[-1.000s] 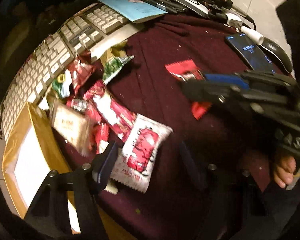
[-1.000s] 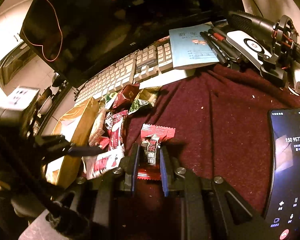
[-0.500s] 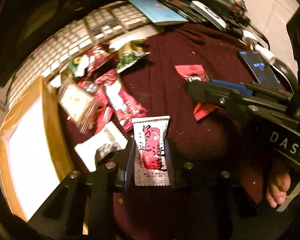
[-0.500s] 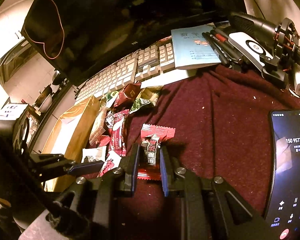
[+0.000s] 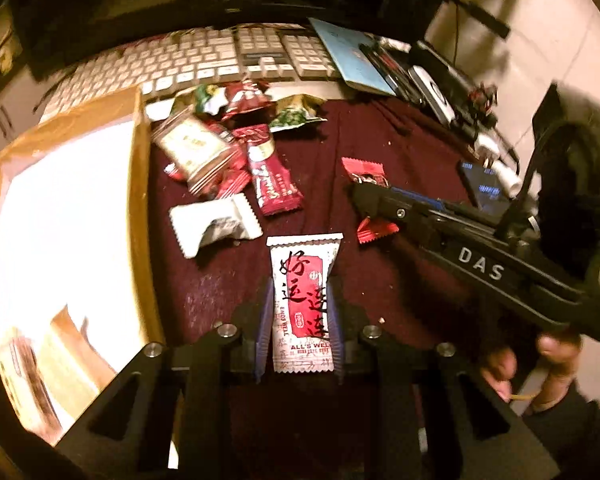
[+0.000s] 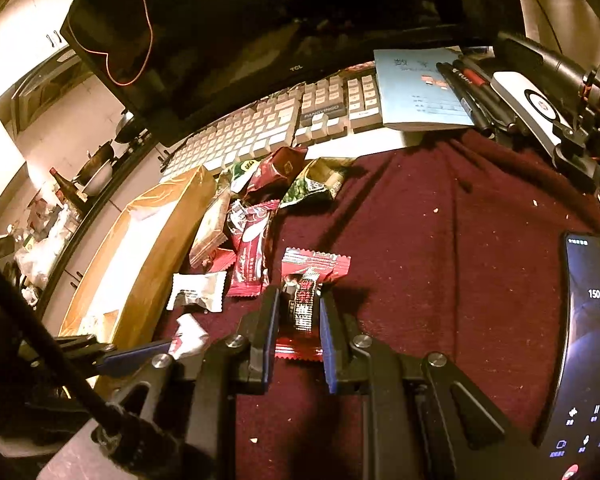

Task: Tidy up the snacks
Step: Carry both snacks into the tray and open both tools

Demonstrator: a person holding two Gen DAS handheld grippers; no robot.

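My left gripper (image 5: 300, 296) has a white packet with a red label (image 5: 304, 264) between its blue pads, and its jaws are still closing on it. The packet hangs above the maroon cloth (image 5: 380, 140), right of an open cardboard box (image 5: 140, 200). My right gripper (image 6: 299, 300) is shut on a red foil packet (image 6: 316, 262) lying on the cloth. In the left wrist view, the right gripper (image 5: 360, 196) reaches in from the right over the same red packet (image 5: 362, 168). Loose snack packets (image 5: 220, 152) are piled beside the box.
A keyboard (image 5: 220, 60) and a blue booklet (image 6: 416, 88) lie behind the cloth, under a dark monitor (image 6: 220, 40). A lit phone (image 6: 592, 340) lies at the right, with pens and gear (image 6: 540, 96) behind it. A crumpled white wrapper (image 5: 216, 224) sits near the box.
My left gripper closed on the white and red packet, rolled upright and carried it off the pile. The right gripper stayed still on the red packet.
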